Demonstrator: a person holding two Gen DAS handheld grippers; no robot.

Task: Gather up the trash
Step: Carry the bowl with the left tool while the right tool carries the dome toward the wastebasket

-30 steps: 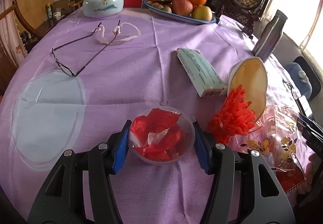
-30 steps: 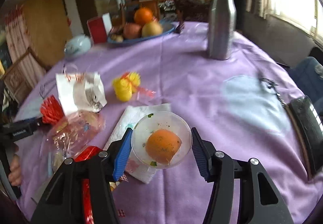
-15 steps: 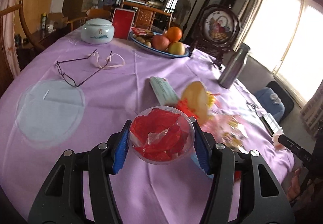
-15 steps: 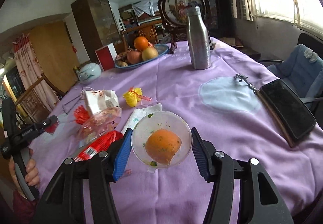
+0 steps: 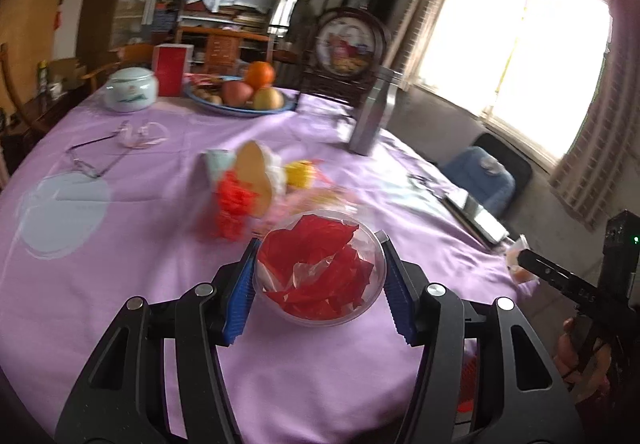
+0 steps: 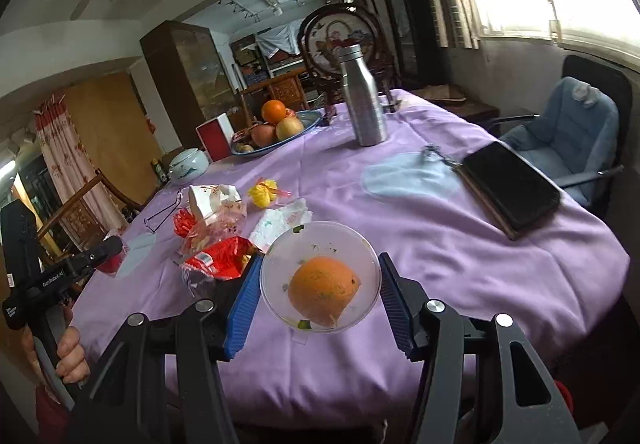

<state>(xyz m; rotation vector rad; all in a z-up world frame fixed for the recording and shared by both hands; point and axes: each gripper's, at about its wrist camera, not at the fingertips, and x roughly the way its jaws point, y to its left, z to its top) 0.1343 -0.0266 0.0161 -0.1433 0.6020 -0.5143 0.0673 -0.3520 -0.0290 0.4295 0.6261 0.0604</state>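
Left tool (image 5: pixel 319 271): blue pads pressed on either side of a clear plastic cup (image 5: pixel 320 307), about half open, holding it above the tabletop's near edge.
Cup in left tool: stuffed with crumpled red wrapper (image 5: pixel 316 268).
Right tool (image 6: pixel 319 286): also about half open, blue pads gripping a second clear cup (image 6: pixel 280 264), held above the near side of the tabletop.
Cup in right tool: an orange peel (image 6: pixel 323 290) sits inside, with green flecks on the wall.
Tabletop (image 6: pixel 420 240): round, under a purple cloth.
Trash left on the tabletop: a red snack bag (image 6: pixel 218 264), a clear crinkled bag (image 6: pixel 208 232), a white tissue (image 6: pixel 280 222) and a yellow wad (image 6: pixel 262 192), clustered just beyond the right tool's cup.
Other things: metal bottle (image 6: pixel 362 100) and fruit plate (image 6: pixel 308 126) at the far side, glasses (image 6: pixel 162 214) on the left.
Person: a hand (image 6: pixel 70 354) grips the left tool's handle.
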